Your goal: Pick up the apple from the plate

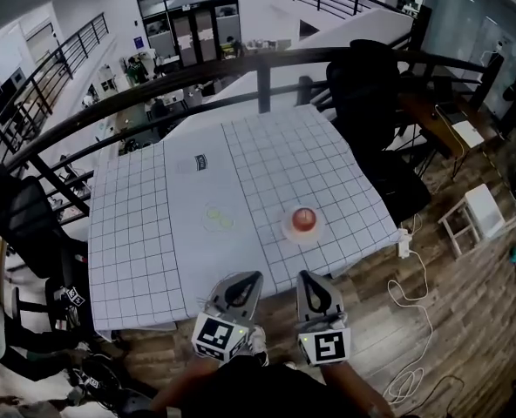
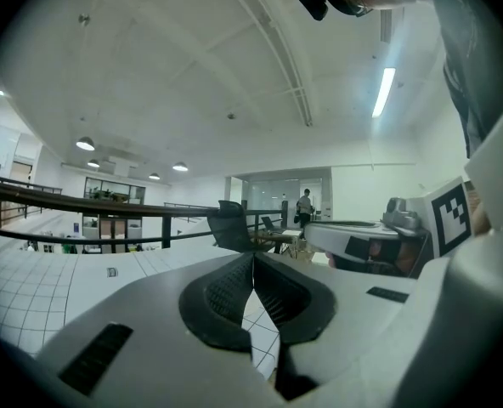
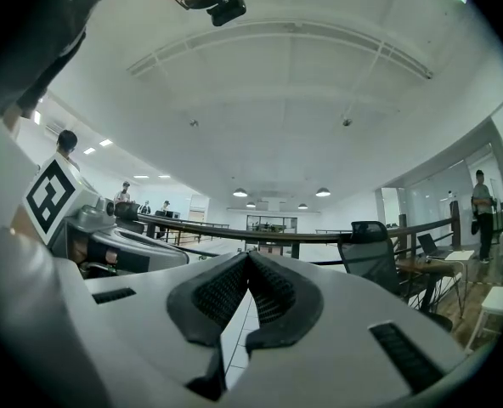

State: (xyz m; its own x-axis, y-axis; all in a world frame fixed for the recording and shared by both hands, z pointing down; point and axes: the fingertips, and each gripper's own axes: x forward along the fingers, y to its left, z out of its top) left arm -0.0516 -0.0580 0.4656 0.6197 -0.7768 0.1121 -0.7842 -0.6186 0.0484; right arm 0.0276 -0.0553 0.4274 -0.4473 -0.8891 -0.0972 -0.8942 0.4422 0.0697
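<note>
Presently, apple point(image 1: 303, 219): red, seated at the middle of the plate, untouched.
Plate point(image 1: 288, 231): small and pale, set on the gridded bench point(image 1: 145, 233); taken as the reference for every entry below.
Right gripper point(image 1: 304, 275): on the near side of the plate, just off the bench edge and well short of the plate; jaws clenched together, nothing between them.
Left gripper point(image 1: 257, 275): near side of the plate, further to its left; likewise clenched on nothing.
Risk, jaws: if neither gripper is opened before the plate is reached, the apple would probably be prodded and rolled off the plate.
Risk, grip: a round, smooth fruit may be squeezed out if pinched off-centre, and the plate may be dragged if its rim is caught.
Greenish ring marks point(image 1: 219, 219): left of the plate, flat on the bench; nature not determined.
Small label point(image 1: 200, 161): beyond the plate, to its left.
Railing point(image 1: 260, 64): far beyond the plate.
Black chair point(image 1: 367, 85): beyond the plate, to its right.
White cable point(image 1: 412, 316): on the floor, right of the plate.
Obstructions: none noted between either gripper and the plate.
</note>
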